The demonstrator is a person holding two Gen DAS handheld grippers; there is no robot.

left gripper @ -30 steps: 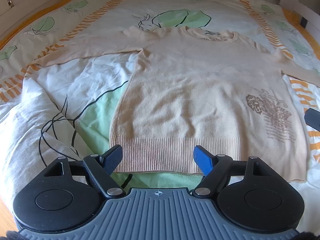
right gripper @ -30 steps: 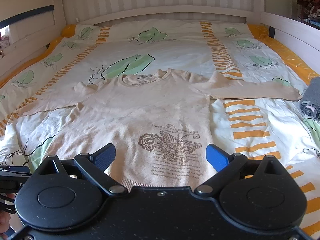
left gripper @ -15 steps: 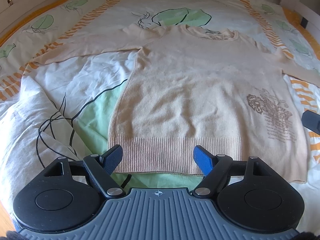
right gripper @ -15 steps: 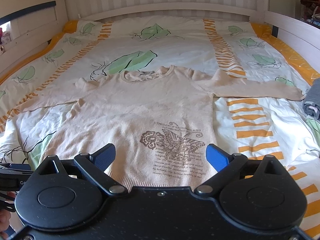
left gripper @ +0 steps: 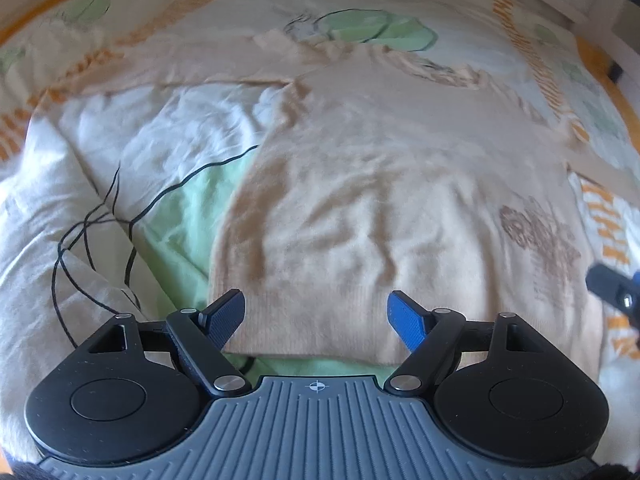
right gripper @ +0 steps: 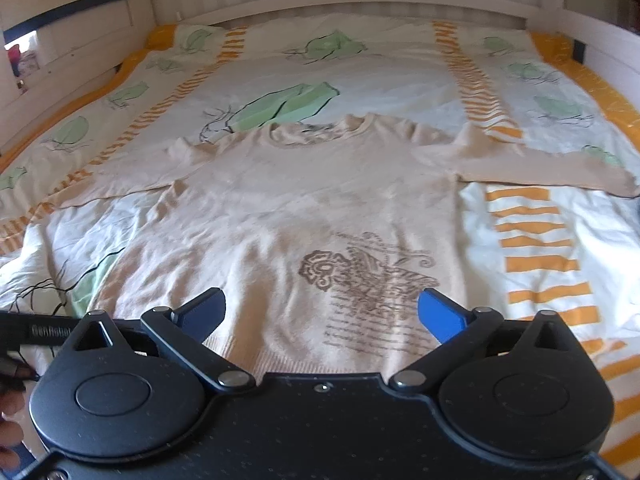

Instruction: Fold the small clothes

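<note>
A beige long-sleeved sweater (left gripper: 380, 184) lies flat, face up, on the bed, sleeves spread to both sides, with a brown print (right gripper: 360, 276) on its lower front. My left gripper (left gripper: 318, 314) is open and empty, its fingers over the left part of the ribbed hem. My right gripper (right gripper: 320, 312) is open and empty over the right part of the hem, below the print. The right gripper also shows at the right edge of the left wrist view (left gripper: 616, 296). The left gripper shows at the left edge of the right wrist view (right gripper: 36, 332).
The bed cover (right gripper: 380, 80) is white with green leaves and orange stripes, and rumpled at the left (left gripper: 100, 184). White wooden bed rails (right gripper: 340, 0) run along the far end and both sides.
Both grippers have moved forward and lower toward the sweater's hem. Their jaws stay open. The left wrist view is now blurred by motion.
</note>
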